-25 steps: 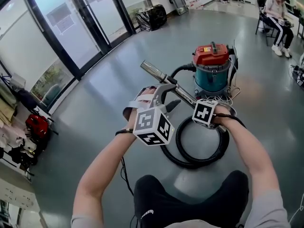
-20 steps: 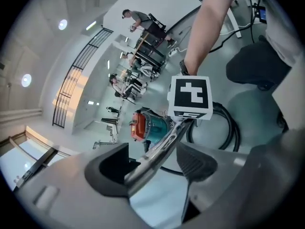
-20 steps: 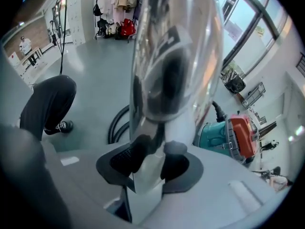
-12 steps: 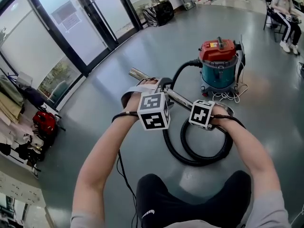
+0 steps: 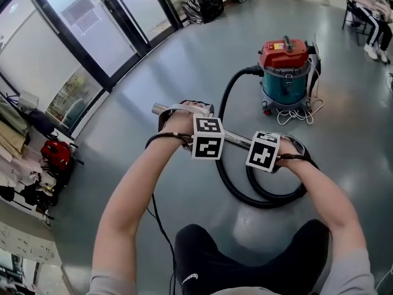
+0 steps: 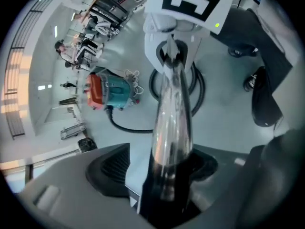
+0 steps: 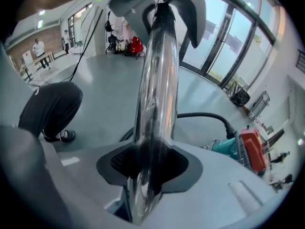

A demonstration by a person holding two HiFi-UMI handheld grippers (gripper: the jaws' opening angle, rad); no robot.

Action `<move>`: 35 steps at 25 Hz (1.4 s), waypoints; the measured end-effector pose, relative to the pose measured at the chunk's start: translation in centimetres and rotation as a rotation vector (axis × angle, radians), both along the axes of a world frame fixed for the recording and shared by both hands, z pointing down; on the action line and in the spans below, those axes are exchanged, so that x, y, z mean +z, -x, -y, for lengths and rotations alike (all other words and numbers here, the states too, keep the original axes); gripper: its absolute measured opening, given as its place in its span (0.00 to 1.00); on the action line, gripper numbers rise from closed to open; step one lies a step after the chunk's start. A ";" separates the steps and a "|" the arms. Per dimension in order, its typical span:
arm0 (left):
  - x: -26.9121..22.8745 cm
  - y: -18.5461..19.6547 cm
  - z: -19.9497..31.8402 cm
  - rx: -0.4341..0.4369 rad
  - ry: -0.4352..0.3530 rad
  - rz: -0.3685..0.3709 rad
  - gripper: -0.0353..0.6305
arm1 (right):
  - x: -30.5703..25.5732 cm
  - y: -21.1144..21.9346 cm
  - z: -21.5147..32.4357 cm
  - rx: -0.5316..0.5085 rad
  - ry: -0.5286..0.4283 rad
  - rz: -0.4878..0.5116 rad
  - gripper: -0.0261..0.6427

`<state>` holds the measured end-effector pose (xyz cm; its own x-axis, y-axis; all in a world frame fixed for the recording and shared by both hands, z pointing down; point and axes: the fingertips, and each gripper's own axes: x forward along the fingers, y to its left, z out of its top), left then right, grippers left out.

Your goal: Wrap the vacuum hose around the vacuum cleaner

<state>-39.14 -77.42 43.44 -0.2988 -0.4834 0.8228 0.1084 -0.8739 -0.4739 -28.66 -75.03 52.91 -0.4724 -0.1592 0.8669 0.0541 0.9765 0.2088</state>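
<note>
Both my tongs are clamped on the metal wand (image 5: 235,139): the left gripper (image 6: 162,171) has its jaws closed tight around the tube near its free end, and the right gripper (image 7: 150,166) is shut on the same tube further along, toward the hose. I hold it roughly level across the middle of the head view. The hose (image 5: 245,196) lies in a loose loop on the floor at lower centre, then runs up to the vacuum cleaner (image 5: 284,72) at upper right, so no wrapping has begun; I'd call this the carrying step. Next I need to bring the wand over and lead the hose round the drum, clear of the white cord (image 5: 295,114) at its base.
</note>
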 end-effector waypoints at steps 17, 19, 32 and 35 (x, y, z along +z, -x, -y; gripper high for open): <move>12.8 3.1 -4.8 -0.154 0.150 -0.233 0.27 | 3.7 -0.7 1.8 -0.097 -0.224 0.014 0.51; 14.8 3.7 -5.6 -0.215 0.153 -0.283 0.27 | 3.4 -1.2 2.6 -0.064 -0.250 0.045 0.57; 26.1 5.5 -8.7 -0.714 0.121 -0.648 0.27 | 8.6 -2.7 1.9 0.215 0.061 0.327 0.52; 28.5 4.5 -9.2 -0.841 0.105 -0.738 0.26 | 10.9 -1.6 1.1 0.250 0.150 0.362 0.52</move>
<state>-43.60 -68.26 71.93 0.0797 -0.2757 0.9579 -0.8114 -0.5761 -0.0983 -27.05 -76.08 63.81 -0.7121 -0.1919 0.6754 -0.2369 0.9712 0.0262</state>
